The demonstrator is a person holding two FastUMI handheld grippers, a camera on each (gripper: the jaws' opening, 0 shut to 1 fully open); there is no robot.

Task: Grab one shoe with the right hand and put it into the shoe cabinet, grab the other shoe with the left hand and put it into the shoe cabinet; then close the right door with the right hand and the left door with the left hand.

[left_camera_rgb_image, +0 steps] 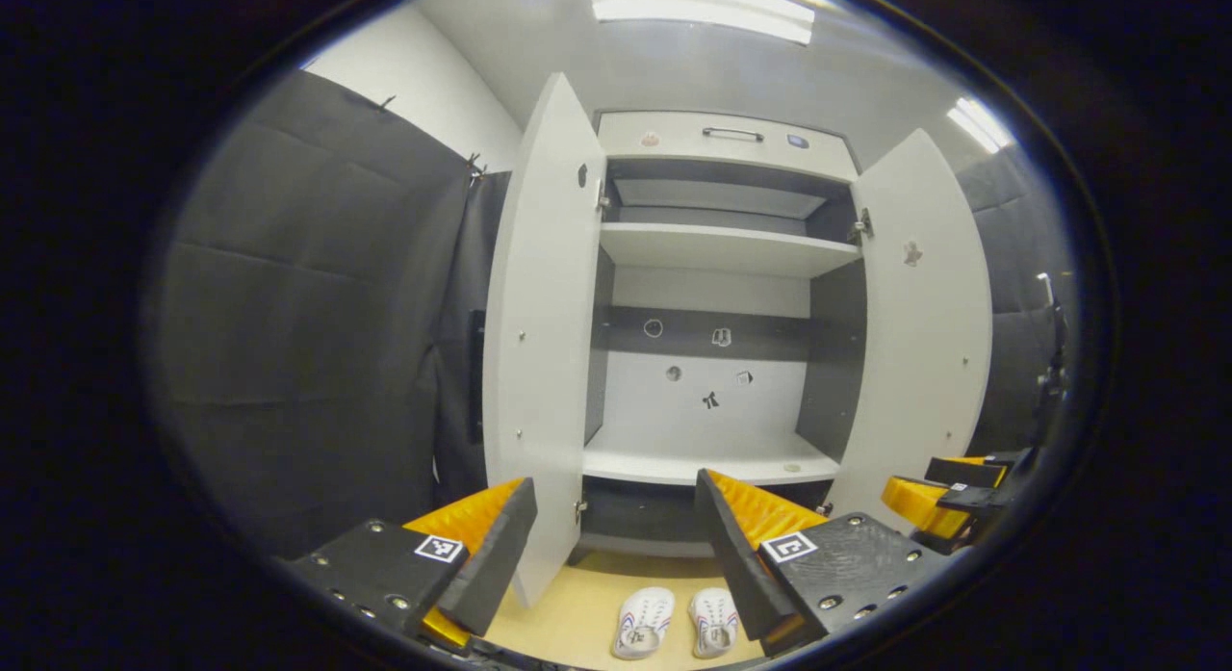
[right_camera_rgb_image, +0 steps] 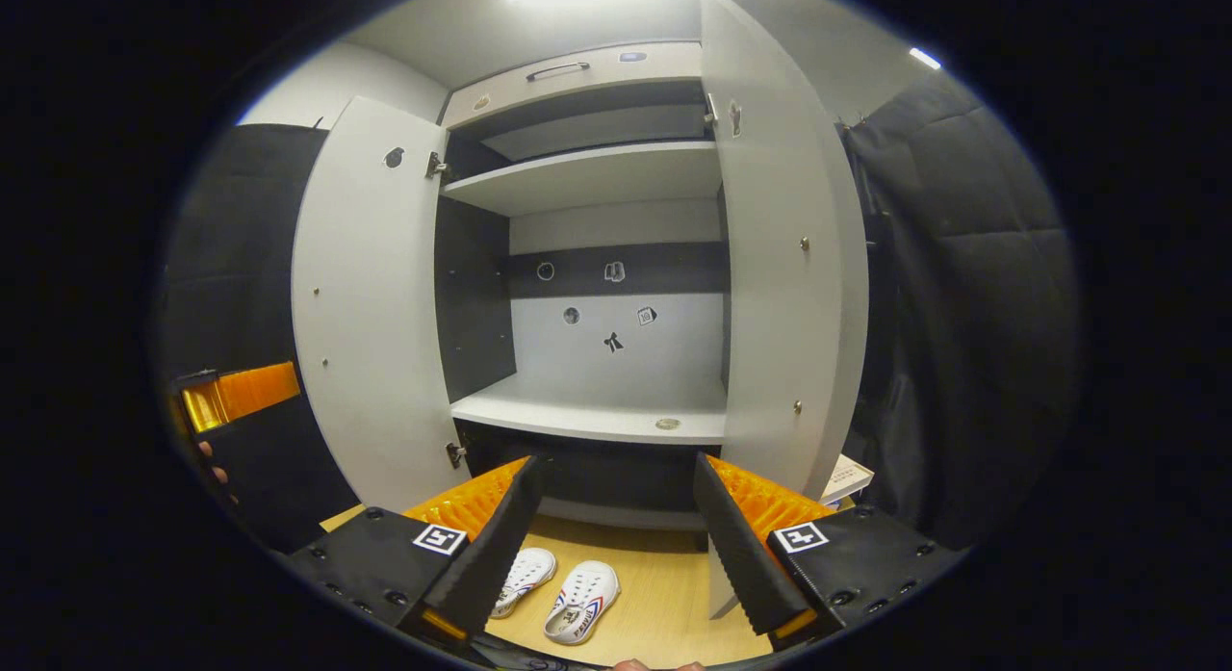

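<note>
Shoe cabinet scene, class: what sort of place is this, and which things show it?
Probably a staged recording booth, not a home: black cloth walls surround an open shoe cabinet, a pair of shoes on the wooden floor.

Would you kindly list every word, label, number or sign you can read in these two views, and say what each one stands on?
No text can be read.
Stickers on the shoe cabinet's back panel: small pictures, too small to make out.
Side marks on the two shoes: too blurred to read.
Square tags on the left gripper and right gripper: patterns, not words.
Printed box beside the right door: print too small.
</note>
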